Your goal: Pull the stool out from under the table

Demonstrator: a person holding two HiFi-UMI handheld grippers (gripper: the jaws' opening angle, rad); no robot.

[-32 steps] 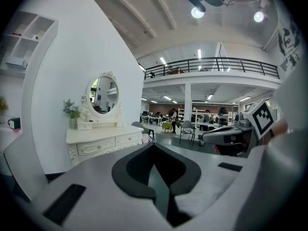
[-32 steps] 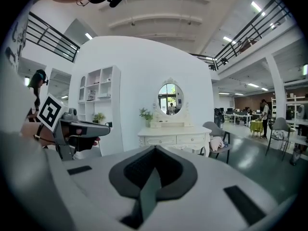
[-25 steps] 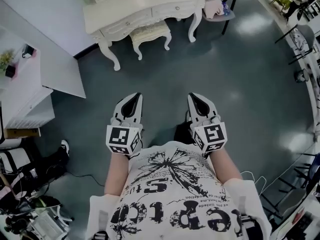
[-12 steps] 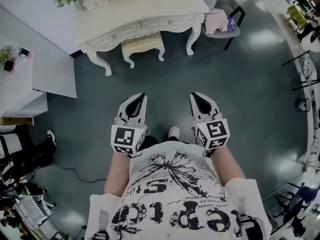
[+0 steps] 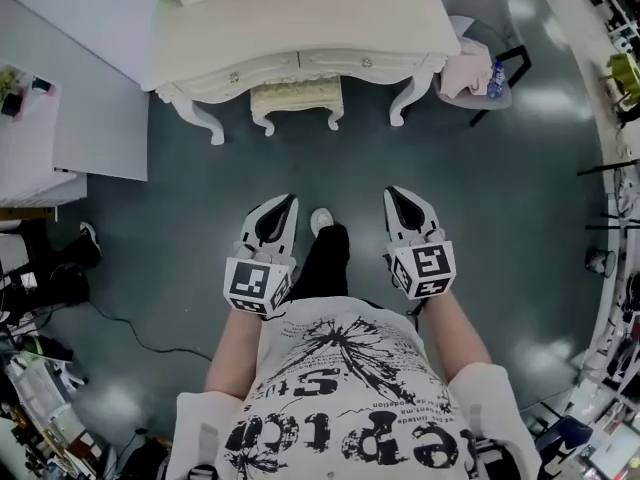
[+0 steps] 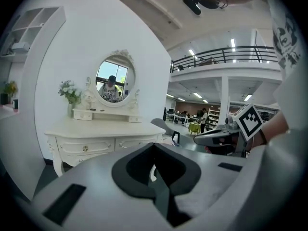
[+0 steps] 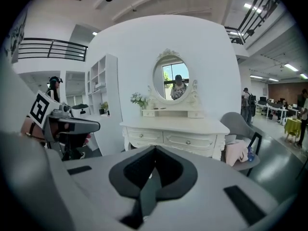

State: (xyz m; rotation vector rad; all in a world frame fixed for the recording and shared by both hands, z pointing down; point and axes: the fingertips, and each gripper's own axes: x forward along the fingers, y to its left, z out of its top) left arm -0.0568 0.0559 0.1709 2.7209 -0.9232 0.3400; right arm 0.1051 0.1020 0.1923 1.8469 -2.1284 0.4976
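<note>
With the left claw point(image 5: 284, 204) and right claw point(image 5: 394, 196) both pressed together and empty, best step closer, spread them, then grip the near seat edge of the stool point(image 5: 296, 97), tucked under the far table point(image 5: 300, 26).

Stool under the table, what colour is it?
The stool is cream white, clearest in the head view.

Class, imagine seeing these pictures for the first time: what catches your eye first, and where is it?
The ornate white dressing table at the head view's top, with its stool tucked beneath. Nearer, the left tongs and right tongs hang shut and empty above the dark floor.
</note>
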